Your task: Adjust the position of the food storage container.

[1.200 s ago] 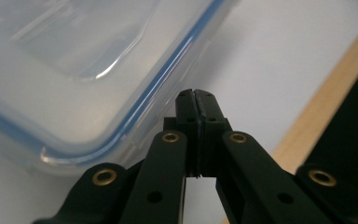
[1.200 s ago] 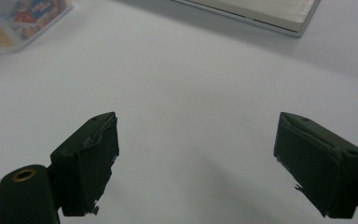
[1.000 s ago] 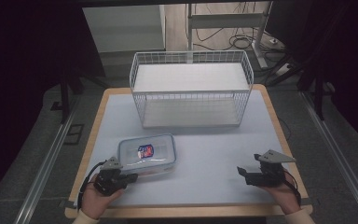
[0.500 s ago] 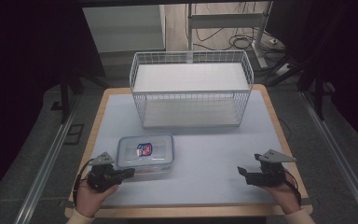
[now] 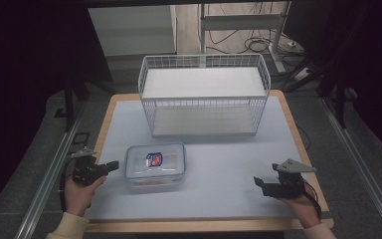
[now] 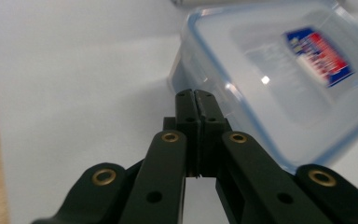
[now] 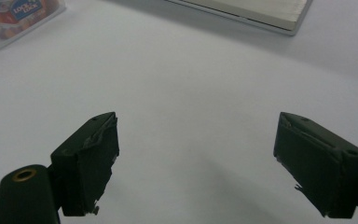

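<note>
My left gripper (image 6: 196,100), jaws pressed together, sits beside the container (image 6: 279,70); high view adds my right gripper (image 5: 264,183), spread.

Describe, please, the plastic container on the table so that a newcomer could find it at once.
Start at the white wire basket at the table's far side, then come toward the near edge, left of centre. There lies the container: flat, clear, rectangular, with a blue-rimmed lid and a red-and-blue label, right beside the left gripper.
</note>
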A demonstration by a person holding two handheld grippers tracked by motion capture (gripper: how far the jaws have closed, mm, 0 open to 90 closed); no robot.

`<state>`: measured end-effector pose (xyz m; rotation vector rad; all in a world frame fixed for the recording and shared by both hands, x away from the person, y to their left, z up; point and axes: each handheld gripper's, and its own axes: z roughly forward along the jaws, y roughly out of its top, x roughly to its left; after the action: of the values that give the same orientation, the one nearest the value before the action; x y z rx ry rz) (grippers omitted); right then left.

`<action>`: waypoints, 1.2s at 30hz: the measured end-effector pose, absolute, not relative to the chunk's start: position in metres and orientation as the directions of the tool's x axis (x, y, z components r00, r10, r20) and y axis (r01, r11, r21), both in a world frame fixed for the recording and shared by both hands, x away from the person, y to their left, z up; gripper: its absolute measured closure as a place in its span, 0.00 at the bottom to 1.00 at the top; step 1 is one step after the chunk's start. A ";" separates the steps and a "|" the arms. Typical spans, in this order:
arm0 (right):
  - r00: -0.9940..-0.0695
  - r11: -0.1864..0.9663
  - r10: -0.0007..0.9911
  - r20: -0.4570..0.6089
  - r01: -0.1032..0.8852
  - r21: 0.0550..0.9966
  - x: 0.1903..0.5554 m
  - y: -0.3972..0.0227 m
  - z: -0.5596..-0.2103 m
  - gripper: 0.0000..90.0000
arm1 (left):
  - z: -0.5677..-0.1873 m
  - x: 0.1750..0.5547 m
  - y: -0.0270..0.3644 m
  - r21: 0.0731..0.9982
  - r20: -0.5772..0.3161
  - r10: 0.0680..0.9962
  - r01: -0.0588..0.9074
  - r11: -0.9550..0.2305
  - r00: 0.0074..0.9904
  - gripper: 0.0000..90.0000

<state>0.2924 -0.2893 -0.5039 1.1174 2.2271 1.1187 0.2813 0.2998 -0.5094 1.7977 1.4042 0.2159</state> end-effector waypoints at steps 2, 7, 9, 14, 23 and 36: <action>-0.596 0.360 0.803 -0.005 0.478 0.801 0.293 -0.290 -0.504 0.16 | -0.514 0.285 0.297 0.669 -0.352 0.861 0.742 -0.042 0.367 1.00; -0.595 0.357 0.804 -0.005 0.476 0.804 0.292 -0.290 -0.503 0.16 | -0.518 0.291 0.292 0.657 -0.358 0.856 0.752 -0.053 0.373 1.00; -0.593 0.356 0.805 -0.004 0.478 0.803 0.292 -0.290 -0.503 0.16 | -0.519 0.295 0.292 0.651 -0.359 0.856 0.757 -0.055 0.371 1.00; -0.592 0.358 0.806 -0.005 0.481 0.800 0.293 -0.290 -0.504 0.16 | -0.521 0.301 0.288 0.649 -0.357 0.857 0.759 -0.059 0.372 1.00; -0.591 0.359 0.807 -0.004 0.485 0.798 0.293 -0.290 -0.505 0.16 | -0.520 0.313 0.266 0.643 -0.369 0.829 0.760 -0.099 0.420 1.00; -0.591 0.360 0.807 -0.005 0.486 0.796 0.294 -0.291 -0.505 0.16 | -0.517 0.327 0.231 0.636 -0.374 0.799 0.757 -0.148 0.471 1.00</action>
<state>0.2937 -0.2910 -0.5052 1.1277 2.2313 1.1041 0.3274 0.2313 -0.5174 1.9134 1.2985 0.0667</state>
